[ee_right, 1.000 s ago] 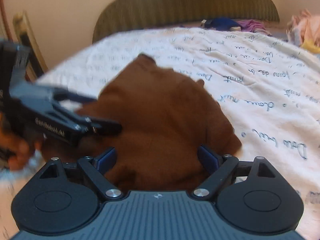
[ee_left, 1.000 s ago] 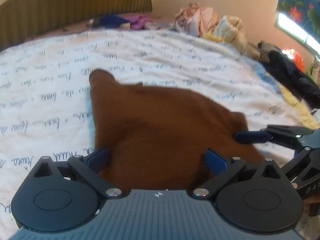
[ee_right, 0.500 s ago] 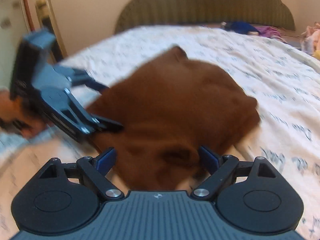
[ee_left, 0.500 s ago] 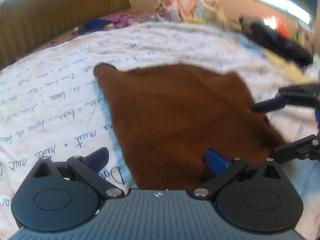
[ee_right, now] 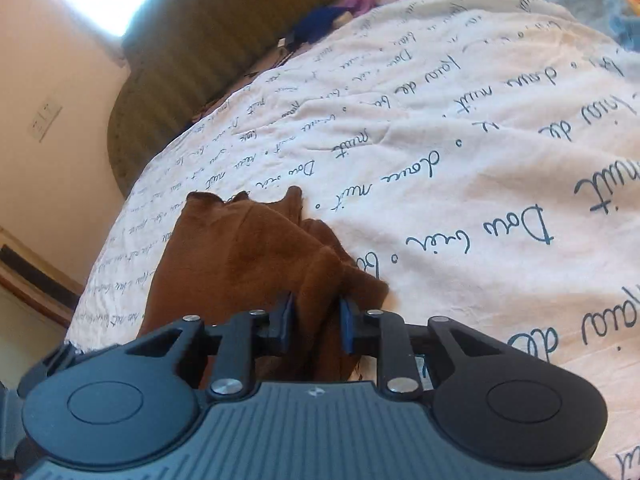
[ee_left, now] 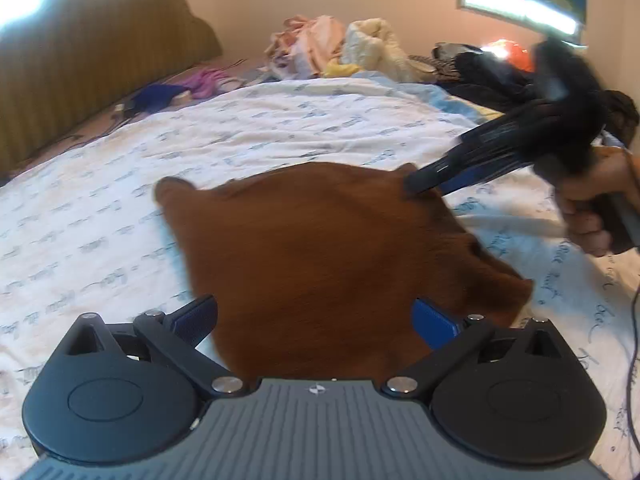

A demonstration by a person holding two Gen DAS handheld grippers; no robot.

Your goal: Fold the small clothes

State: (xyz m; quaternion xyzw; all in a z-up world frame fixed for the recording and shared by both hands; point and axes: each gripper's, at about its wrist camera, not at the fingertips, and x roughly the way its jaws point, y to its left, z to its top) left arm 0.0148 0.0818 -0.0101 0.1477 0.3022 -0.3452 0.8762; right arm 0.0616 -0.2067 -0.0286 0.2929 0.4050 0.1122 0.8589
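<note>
Gripping a bunched corner of the brown garment with the right gripper, jaws drawn in close and clenched on the cloth, where half a second ago the same jaws were spread wide over it with nothing between them. Hovering the left gripper low above the near edge of the garment, jaws parted wide and holding nothing, exactly as in the earlier frames. Lying spread on the bed, on the white sheet printed with script, the garment showing a pointed corner at its far left and the pinched corner at its far right, where the right gripper, blurred with motion and held by a hand, is reaching in from the side. Marking, most likely, the start of a fold: with one corner now taken, the cloth being ready to be carried across onto itself. Needing, by this reading, the left jaws either to pin the near edge or to take a second corner, since a one-cornered lift risks dragging the soft fabric into a heap rather than a clean crease.
</note>
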